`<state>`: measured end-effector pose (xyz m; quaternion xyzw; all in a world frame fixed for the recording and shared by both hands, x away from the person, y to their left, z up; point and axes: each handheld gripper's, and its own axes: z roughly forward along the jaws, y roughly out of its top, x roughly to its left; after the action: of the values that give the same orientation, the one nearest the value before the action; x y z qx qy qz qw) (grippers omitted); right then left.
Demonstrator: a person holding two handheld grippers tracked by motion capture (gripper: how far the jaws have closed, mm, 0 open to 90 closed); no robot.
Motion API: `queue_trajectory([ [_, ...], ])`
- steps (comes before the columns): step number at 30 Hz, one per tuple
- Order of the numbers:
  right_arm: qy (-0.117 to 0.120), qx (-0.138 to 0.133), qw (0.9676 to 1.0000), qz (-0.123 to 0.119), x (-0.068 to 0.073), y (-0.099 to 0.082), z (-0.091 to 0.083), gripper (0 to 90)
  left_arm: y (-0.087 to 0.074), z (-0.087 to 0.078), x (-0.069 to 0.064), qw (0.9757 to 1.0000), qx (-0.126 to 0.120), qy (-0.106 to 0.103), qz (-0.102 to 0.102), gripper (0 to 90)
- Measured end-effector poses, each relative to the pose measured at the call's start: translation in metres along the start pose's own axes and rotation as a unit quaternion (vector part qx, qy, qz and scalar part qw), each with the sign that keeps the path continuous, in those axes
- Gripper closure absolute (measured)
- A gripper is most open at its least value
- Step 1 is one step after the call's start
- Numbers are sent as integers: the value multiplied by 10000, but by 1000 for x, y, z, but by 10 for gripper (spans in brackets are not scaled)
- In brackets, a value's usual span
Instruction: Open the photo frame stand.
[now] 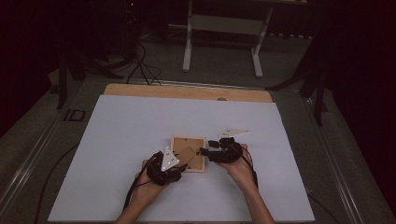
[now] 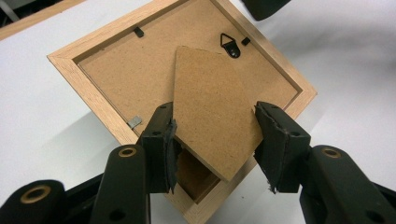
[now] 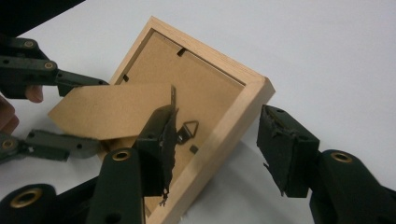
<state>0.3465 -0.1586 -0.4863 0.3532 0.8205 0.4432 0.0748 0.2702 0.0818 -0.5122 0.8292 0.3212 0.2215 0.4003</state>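
Nearest the person, the left gripper (image 2: 215,140) is clasping the brown fibreboard easel stand (image 2: 210,112) of a small square light-wood picture frame (image 1: 188,154), its pads (image 2: 169,140) pressing on the stand's two long edges and holding it lifted off the back. The frame is lying face down on the white table sheet (image 1: 116,140), near the front middle of it, with its brown backing board (image 2: 140,70) facing up. Just beyond it, the right gripper (image 3: 217,140) is standing with its jaws wide apart, straddling one corner of the wooden rim without pressing on it. The frame is likely handling light and stiff, though any glass underneath would be fragile; the thin stand is probably bending or tearing easily at its hinge, so the firm wooden rim is the safer place to take hold. A small black triangular hanger (image 2: 229,45) and black turn clips (image 2: 138,32) are sitting on the backing. No brand or label is readable on the frame; farther off, dim marks on the floor beside the table (image 1: 74,115) may be reading "ID", but the light is too poor to be sure.
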Motion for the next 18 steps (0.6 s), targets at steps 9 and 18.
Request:
queue_trajectory([
  [9, 125, 148, 9992, 347, -8, 8, 16, 396, -1, 0, 0, 10000, -66, 5, 45, 519],
  [18, 554, 311, 9948, 798, -24, 5, 29, 385, -2, 0, 0, 9997, -170, -17, 168, 519],
])
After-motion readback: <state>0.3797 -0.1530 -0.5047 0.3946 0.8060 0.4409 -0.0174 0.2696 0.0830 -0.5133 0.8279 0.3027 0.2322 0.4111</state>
